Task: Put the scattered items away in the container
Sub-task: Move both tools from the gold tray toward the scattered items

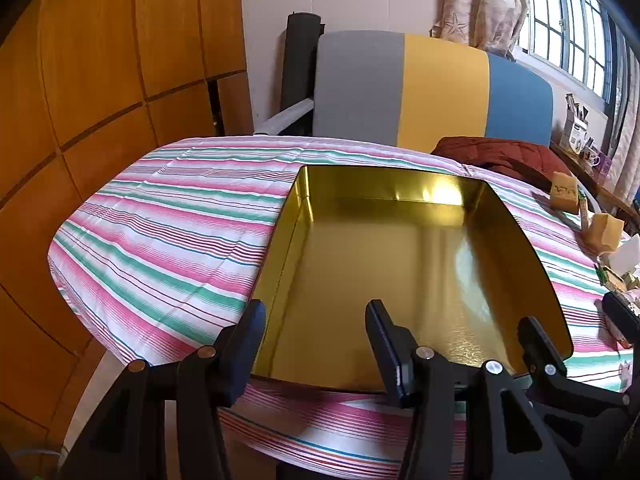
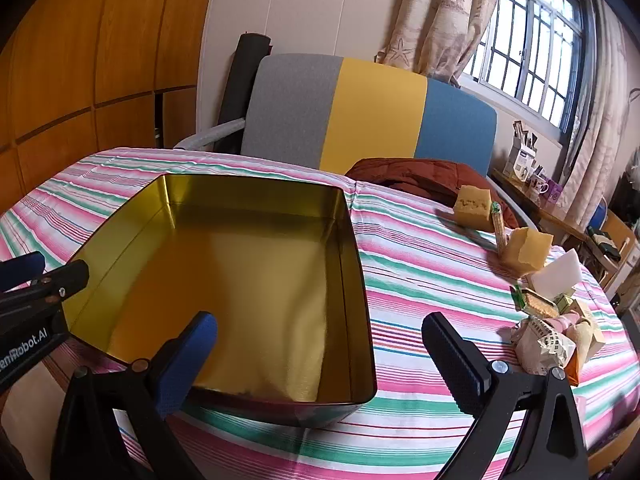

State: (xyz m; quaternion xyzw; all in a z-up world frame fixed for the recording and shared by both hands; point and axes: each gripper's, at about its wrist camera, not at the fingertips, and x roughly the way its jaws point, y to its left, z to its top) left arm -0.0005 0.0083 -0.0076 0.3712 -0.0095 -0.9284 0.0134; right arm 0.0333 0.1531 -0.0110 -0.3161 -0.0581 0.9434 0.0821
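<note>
At the bottom of the left wrist view, the left gripper (image 1: 316, 344) hangs over the near left corner of the gold-lined rectangular metal tin (image 1: 372, 256); its fingers (image 1: 250, 344) stand partly apart with nothing between them but the tin's near rim. In the right wrist view the right gripper (image 2: 320, 360) has its fingers (image 2: 456, 360) spread wide and empty, straddling the tin's (image 2: 240, 264) near right corner: one finger over the tin floor, the other over bare striped pink, green and white tablecloth (image 2: 420, 264).

The tin sits close to the near edge of the tabletop, its inside bare. Left of it, the left wrist view shows a broad open stretch of cloth (image 1: 168, 232) running to the tabletop's rounded left edge.

To the right, well apart from the tin, lies the pile of crumpled snack wrappers and small packets (image 2: 556, 328), with a white foam block (image 2: 560, 272) just behind it, then a yellow sponge block (image 2: 524, 252), a thin wrapped stick (image 2: 498, 224) and a second yellow sponge block (image 2: 474, 204) farther back. The right wrist view shows this pile fully; the left wrist view catches only its edge at right, with the sponges (image 1: 604, 232).

A strip of open cloth separates the tin from these items. Beyond the far edge, a dark red quilted garment (image 2: 420, 176) lies before a grey, yellow and blue chair back (image 2: 372, 120).
</note>
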